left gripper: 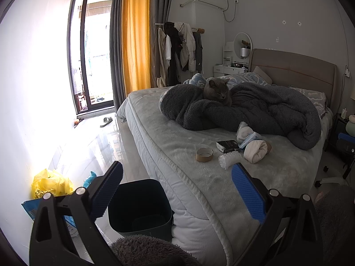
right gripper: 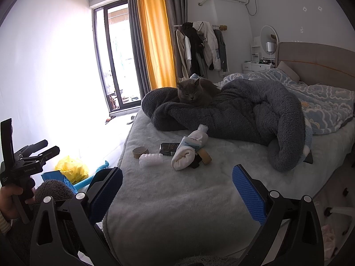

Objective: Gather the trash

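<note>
Black fingers (left gripper: pixel 248 192); blue ribbed pads (right gripper: pixel 249 196)

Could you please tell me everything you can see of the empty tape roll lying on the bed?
The tape roll is a short brown cardboard ring, seemingly bare of tape, with a pale inner wall. It lies flat, open side up, on the grey bedcover near the bed's foot edge, left of the bubble wrap and small dark box. Nothing touches it; both grippers are well short.

Your left gripper (left gripper: pixel 176 190) hides part of the bin (left gripper: pixel 142 208) rim. The second tape roll (right gripper: pixel 205 156) sits half under the rolled sock (right gripper: pixel 186 154). Print on the black box (right gripper: pixel 168 149) is too small to read.
</note>
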A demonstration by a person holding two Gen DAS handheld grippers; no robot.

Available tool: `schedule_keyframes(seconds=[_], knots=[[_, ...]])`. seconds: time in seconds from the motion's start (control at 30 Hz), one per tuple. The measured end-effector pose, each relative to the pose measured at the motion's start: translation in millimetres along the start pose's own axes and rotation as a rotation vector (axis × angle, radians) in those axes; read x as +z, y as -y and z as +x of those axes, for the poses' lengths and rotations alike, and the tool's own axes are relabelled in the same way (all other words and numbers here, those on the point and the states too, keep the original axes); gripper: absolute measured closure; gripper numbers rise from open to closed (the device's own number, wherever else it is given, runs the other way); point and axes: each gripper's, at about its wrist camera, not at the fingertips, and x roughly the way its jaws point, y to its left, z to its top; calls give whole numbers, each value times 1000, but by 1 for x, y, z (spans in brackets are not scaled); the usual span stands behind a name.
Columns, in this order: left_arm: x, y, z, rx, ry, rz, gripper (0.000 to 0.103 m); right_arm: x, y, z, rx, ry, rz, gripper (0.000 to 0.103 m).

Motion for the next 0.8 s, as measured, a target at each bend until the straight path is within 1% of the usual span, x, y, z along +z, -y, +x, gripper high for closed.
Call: schedule_keyframes(seconds=[0.03,0.63,0.8], knots=[[4,-1,2,0,-2,1,3,0,0,0,0,-1,0,3],[4,-1,3,0,-4,2,3,0,1,0,0,-3,0,3],[-2,4,5,11,-10,11,3,0,1,1,0,-4,1,3]])
